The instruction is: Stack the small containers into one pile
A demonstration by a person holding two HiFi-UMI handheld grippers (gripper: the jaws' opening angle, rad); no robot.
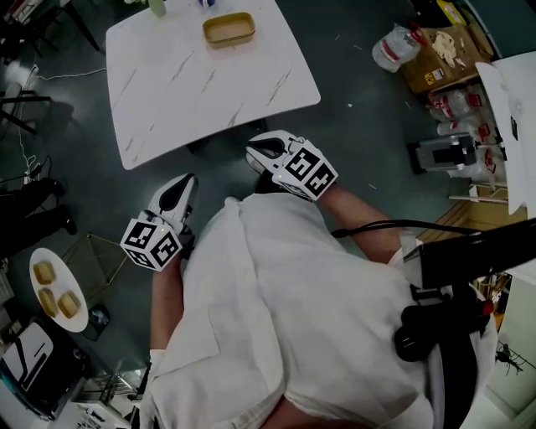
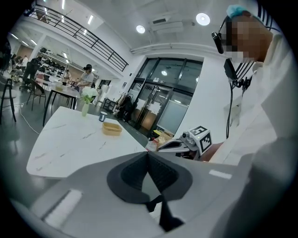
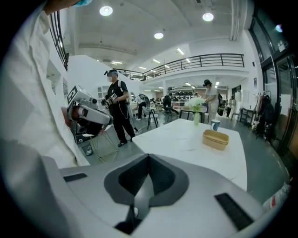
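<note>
The head view's top edge is cutting off the far end of the white table (image 1: 167, 92), leaving only the bases of a vase (image 1: 157, 7) and a cup (image 1: 205, 2) showing. The tan container (image 1: 229, 28) is appearing too small to tell whether it is one piece or several nested. The person's white coat (image 1: 276, 318) is blocking the floor beneath it. In the left gripper view, the grey body of the left gripper (image 2: 148, 154) is hiding the underside of the right gripper (image 2: 159, 148).
</note>
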